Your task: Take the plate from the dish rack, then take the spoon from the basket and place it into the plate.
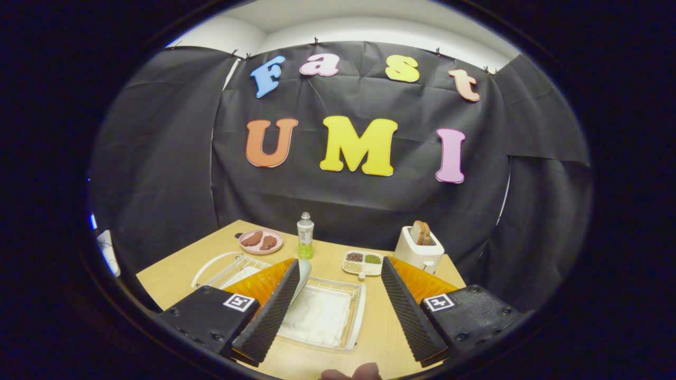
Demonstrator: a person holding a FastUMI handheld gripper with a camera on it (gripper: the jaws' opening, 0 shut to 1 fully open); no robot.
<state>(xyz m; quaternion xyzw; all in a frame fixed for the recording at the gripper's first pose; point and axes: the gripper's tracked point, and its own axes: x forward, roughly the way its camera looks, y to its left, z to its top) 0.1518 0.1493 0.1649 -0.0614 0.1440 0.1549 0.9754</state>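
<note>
My gripper point(339, 264) is open, its two ribbed black fingers spread wide above the wooden table. Between them lies the clear dish rack point(360, 311) with a white liner. A pale plate point(304, 275) stands on edge at the rack's far left corner, right against the inner side of my left fingertip point(289, 274); I cannot tell if they touch. A white wire basket point(232, 266) with a curved handle sits behind my left finger, which hides most of it. I cannot make out the spoon.
Beyond the fingers stand a clear bottle with green liquid point(305, 236), a pink plate with brown food point(261, 240), a white divided dish of beans point(363, 263) and a white toaster holding bread point(420, 249). A person's fingertip point(351, 373) shows near the table's front edge.
</note>
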